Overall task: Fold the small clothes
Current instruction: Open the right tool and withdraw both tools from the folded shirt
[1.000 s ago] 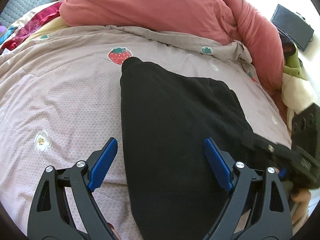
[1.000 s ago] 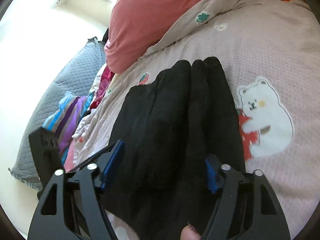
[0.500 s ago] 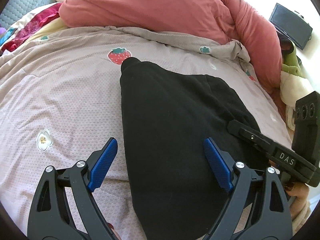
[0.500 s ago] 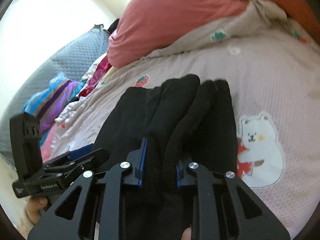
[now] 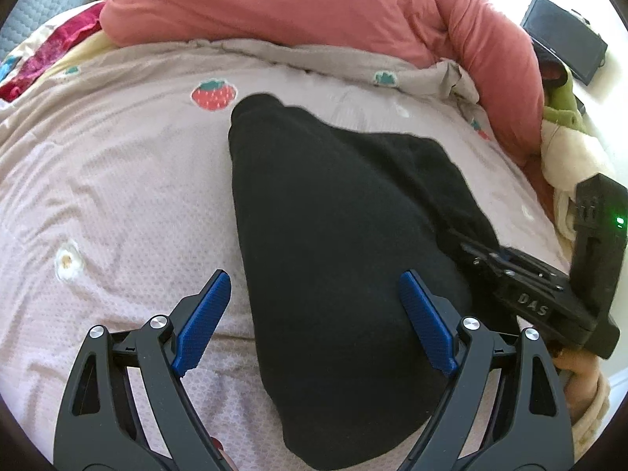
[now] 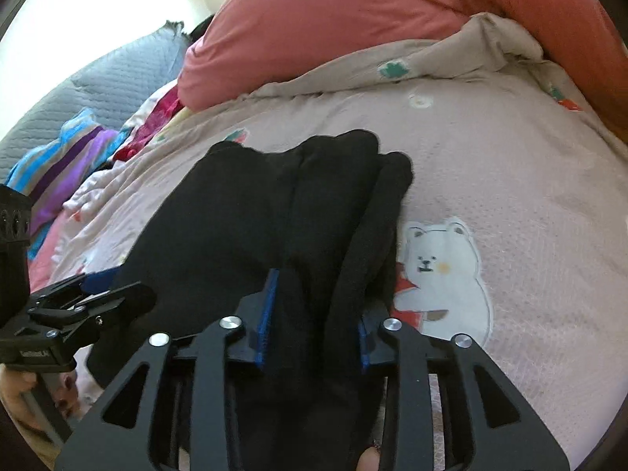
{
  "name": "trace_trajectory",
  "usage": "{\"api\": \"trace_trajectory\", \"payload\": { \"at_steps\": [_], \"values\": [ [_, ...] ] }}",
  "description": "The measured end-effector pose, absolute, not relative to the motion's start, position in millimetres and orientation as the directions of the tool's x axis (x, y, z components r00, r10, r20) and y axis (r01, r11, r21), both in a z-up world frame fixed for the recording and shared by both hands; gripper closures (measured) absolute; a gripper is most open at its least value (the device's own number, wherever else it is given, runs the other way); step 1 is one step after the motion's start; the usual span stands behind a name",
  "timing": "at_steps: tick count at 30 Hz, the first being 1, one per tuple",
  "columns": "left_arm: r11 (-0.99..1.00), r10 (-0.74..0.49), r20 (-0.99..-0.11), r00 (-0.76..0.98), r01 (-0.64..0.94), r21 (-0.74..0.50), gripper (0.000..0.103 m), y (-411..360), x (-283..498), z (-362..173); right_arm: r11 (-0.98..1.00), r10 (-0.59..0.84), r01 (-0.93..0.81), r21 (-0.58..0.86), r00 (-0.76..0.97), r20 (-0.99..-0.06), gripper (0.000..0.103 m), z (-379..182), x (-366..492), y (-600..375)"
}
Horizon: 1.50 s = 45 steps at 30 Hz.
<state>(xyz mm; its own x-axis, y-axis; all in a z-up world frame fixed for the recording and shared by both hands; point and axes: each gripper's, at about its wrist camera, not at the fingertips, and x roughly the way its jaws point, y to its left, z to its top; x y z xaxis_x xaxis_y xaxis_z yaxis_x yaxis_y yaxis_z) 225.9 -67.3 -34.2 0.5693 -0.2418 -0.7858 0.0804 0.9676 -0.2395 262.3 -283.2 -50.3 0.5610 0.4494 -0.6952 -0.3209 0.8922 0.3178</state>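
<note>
A bed (image 5: 117, 180) with a pale pink cartoon-print cover; a salmon duvet (image 5: 298, 4) is heaped at its far side under bright daylight.

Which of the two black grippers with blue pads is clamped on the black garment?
The right gripper, closed on the black fabric garment; the left gripper hangs wide open.

The left gripper (image 5: 314, 314) sits at the bottom of its frame, blue pads spread wide. The right gripper (image 6: 314, 314), low centre in its view, has its pads pinched together on black cloth (image 6: 306, 235).
</note>
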Motion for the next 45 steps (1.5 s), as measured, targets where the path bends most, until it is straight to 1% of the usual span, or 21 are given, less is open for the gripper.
{"api": "trace_trajectory", "payload": {
  "at_steps": [4, 5, 10, 11, 12, 13, 14, 17, 19, 20, 23, 27, 34, 36, 40, 45],
  "values": [
    [0.966, -0.247, -0.782, 0.572, 0.076, -0.249, 0.022, -64, 222, -35, 0.921, 0.389, -0.279, 0.273, 0.604, -0.695, 0.053, -46, 251, -284],
    [0.967, -0.242, -0.782, 0.575, 0.076, -0.244, 0.022, -64, 221, -33, 0.928, 0.371, -0.270, 0.256, 0.614, -0.697, 0.046, -45, 248, -284],
    [0.972, -0.225, -0.771, 0.596, 0.077, -0.224, 0.022, -62, 214, -27, 0.947, 0.317, -0.253, 0.196, 0.660, -0.681, 0.045, -32, 229, -284],
    [0.973, -0.221, -0.769, 0.600, 0.076, -0.220, 0.022, -61, 212, -25, 0.951, 0.306, -0.248, 0.185, 0.667, -0.679, 0.035, -29, 226, -286],
    [0.973, -0.220, -0.767, 0.602, 0.076, -0.219, 0.022, -61, 210, -24, 0.955, 0.292, -0.242, 0.171, 0.683, -0.669, 0.030, -25, 220, -287],
    [0.973, -0.220, -0.765, 0.606, 0.075, -0.220, 0.022, -60, 209, -22, 0.956, 0.291, -0.244, 0.165, 0.696, -0.656, 0.027, -20, 214, -288],
    [0.972, -0.220, -0.761, 0.611, 0.075, -0.221, 0.022, -58, 207, -20, 0.958, 0.285, -0.241, 0.159, 0.706, -0.649, 0.027, -16, 210, -289],
    [0.971, -0.221, -0.746, 0.628, 0.074, -0.225, 0.021, -53, 199, -11, 0.963, 0.267, -0.230, 0.141, 0.740, -0.617, 0.017, -4, 195, -293],
    [0.971, -0.222, -0.736, 0.639, 0.074, -0.229, 0.016, -51, 195, -5, 0.967, 0.251, -0.220, 0.126, 0.762, -0.597, 0.013, 4, 186, -295],
    [0.971, -0.222, -0.727, 0.650, 0.075, -0.229, 0.014, -49, 191, 0, 0.971, 0.236, -0.210, 0.114, 0.775, -0.586, 0.007, 7, 181, -295],
    [0.975, -0.206, -0.705, 0.678, 0.078, -0.209, 0.010, -46, 181, 12, 0.974, 0.224, -0.207, 0.093, 0.801, -0.555, 0.007, 18, 165, -294],
    [0.977, -0.197, -0.681, 0.706, 0.084, -0.196, 0.010, -40, 167, 26, 0.977, 0.208, -0.202, 0.069, 0.828, -0.520, 0.005, 29, 144, -290],
    [0.983, -0.171, -0.650, 0.740, 0.081, -0.166, 0.010, -29, 138, 39, 0.979, 0.188, -0.202, 0.022, 0.855, -0.483, 0.005, 40, 116, -281],
    [0.984, -0.166, -0.647, 0.744, 0.079, -0.161, 0.010, -25, 132, 40, 0.978, 0.190, -0.206, 0.020, 0.857, -0.480, 0.005, 42, 109, -279],
    [0.986, -0.153, -0.644, 0.749, 0.075, -0.146, 0.010, -20, 120, 40, 0.974, 0.223, -0.219, 0.066, 0.844, -0.488, 0.005, 41, 98, -278],
    [0.988, -0.144, -0.646, 0.750, 0.073, -0.136, 0.010, -15, 103, 36, 0.972, 0.229, -0.219, 0.081, 0.825, -0.516, 0.005, 32, 86, -273]
  ]
}}
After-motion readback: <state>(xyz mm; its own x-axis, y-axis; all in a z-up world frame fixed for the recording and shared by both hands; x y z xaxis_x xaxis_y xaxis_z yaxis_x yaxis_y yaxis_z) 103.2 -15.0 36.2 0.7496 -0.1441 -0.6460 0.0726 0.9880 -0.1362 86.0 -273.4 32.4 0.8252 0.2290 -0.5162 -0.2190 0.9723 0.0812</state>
